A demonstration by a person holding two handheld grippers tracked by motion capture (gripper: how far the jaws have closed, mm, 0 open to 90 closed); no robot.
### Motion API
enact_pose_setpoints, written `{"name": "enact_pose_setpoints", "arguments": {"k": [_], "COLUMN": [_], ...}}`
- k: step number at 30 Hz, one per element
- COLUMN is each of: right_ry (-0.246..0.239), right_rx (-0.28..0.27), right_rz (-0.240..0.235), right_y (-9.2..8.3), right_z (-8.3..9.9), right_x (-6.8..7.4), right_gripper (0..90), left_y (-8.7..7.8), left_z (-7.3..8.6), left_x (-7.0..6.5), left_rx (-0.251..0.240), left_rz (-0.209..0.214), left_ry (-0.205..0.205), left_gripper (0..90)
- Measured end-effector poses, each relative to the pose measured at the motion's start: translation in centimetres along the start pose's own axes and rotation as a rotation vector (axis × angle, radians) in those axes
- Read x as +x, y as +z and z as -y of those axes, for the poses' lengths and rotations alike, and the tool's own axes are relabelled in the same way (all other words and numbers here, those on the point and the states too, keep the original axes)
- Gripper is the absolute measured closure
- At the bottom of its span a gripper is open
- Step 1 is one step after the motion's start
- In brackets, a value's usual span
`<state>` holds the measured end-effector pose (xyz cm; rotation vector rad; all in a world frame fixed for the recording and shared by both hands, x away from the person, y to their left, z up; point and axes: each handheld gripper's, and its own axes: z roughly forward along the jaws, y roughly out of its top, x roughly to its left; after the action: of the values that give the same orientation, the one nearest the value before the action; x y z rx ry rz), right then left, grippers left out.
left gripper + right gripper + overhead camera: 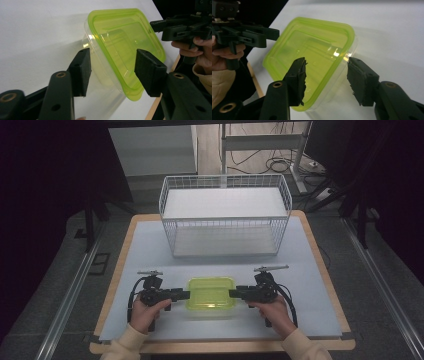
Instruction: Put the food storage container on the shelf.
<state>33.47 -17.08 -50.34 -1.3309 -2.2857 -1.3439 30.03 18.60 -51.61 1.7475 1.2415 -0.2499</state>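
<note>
Near the table's (150,250) front edge, about midway along it, sits a clear plastic container (210,293) with a translucent lime-green lid, rectangular with rounded corners. The left gripper (184,294) meets its left end and the right gripper (235,293) its right end. In each gripper view the half-open jaws straddle an end of the container (120,47), the pads not pressing it (312,47); these views reveal the see-through wall under the lid. Farther back, toward the far edge, the high view shows a white wire basket (225,215).
</note>
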Motion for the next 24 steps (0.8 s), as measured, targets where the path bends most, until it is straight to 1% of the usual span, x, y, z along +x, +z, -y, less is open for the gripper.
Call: {"name": "enact_pose_setpoints", "arguments": {"k": [1, 2, 3, 4, 5, 6, 7, 8, 9, 11, 12, 14, 16, 17, 18, 19, 21, 22, 24], "right_ry": [0.006, 0.026, 0.026, 0.037, 0.045, 0.05, 0.061, 0.061, 0.065, 0.067, 0.068, 0.072, 0.094, 0.122, 0.127, 0.127, 0.122, 0.119, 0.102], "right_rx": [-0.001, 0.002, 0.002, 0.004, 0.008, 0.012, 0.017, 0.017, 0.024, 0.03, 0.036, 0.034, 0.025, 0.009, 0.0, 0.0, -0.02, -0.026, -0.032], "right_rz": [0.0, -0.006, -0.006, -0.011, -0.017, -0.024, -0.036, -0.036, -0.04, -0.038, -0.045, -0.038, -0.048, -0.071, -0.076, -0.076, -0.074, -0.075, -0.069], "right_y": [0.0, 0.0, 0.0, 0.1, 0.2, 0.3, 0.4, 0.4, 0.5, 0.7, 0.7, 0.8, 0.6, 0.2, 0.1, 0.1, -0.4, -0.5, -0.8], "right_z": [0.0, -0.1, -0.1, 0.0, 0.0, 0.0, 0.0, 0.0, 0.1, 0.1, 0.2, 0.3, 0.3, 0.3, 0.2, 0.2, 0.1, 0.1, 0.0], "right_x": [-0.1, -0.3, -0.3, -0.5, -0.7, -0.8, -0.9, -0.9, -0.9, -0.9, -0.9, -1.0, -1.1, -1.3, -1.2, -1.2, -0.8, -0.7, -0.5], "right_gripper": [52.1, 53.1, 53.1, 55.0, 55.9, 56.7, 58.5, 58.5, 61.0, 65.7, 67.9, 68.8, 72.3, 75.8, 77.3, 77.3, 81.2, 81.4, 81.4], "left_y": [0.2, 0.4, 0.6, 0.9, 1.1, 1.1, 1.2, 1.2, 1.2, 1.2, 1.2, 1.1, 0.9, 0.6, 0.6, 0.6, 0.4, 0.3, 0.2], "left_z": [0.0, -0.1, -0.1, -0.1, -0.1, -0.1, 0.0, 0.0, 0.0, 0.1, 0.1, 0.1, 0.1, 0.1, 0.2, 0.2, 0.3, 0.4, 0.4], "left_x": [0.1, 0.2, 0.3, 0.3, 0.5, 0.5, 0.7, 0.7, 0.8, 1.1, 1.1, 0.9, 0.9, 0.7, 0.6, 0.6, 0.4, 0.1, -0.1], "left_rx": [0.005, 0.011, 0.021, 0.024, 0.034, 0.034, 0.038, 0.038, 0.035, 0.029, 0.029, 0.021, 0.011, 0.003, 0.002, 0.002, 0.001, -0.008, -0.011], "left_rz": [0.0, 0.004, 0.012, 0.018, 0.032, 0.032, 0.034, 0.034, 0.036, 0.063, 0.063, 0.077, 0.109, 0.11, 0.105, 0.105, 0.098, 0.097, 0.1], "left_ry": [-0.003, -0.008, -0.011, -0.02, -0.029, -0.029, -0.039, -0.039, -0.047, -0.067, -0.067, -0.071, -0.078, -0.074, -0.071, -0.071, -0.066, -0.049, -0.042], "left_gripper": [50.4, 52.3, 52.3, 55.0, 55.9, 57.2, 60.3, 63.1, 67.0, 70.8, 72.7, 73.0, 74.8, 77.5, 78.5, 79.4, 81.7, 81.9, 81.9]}}
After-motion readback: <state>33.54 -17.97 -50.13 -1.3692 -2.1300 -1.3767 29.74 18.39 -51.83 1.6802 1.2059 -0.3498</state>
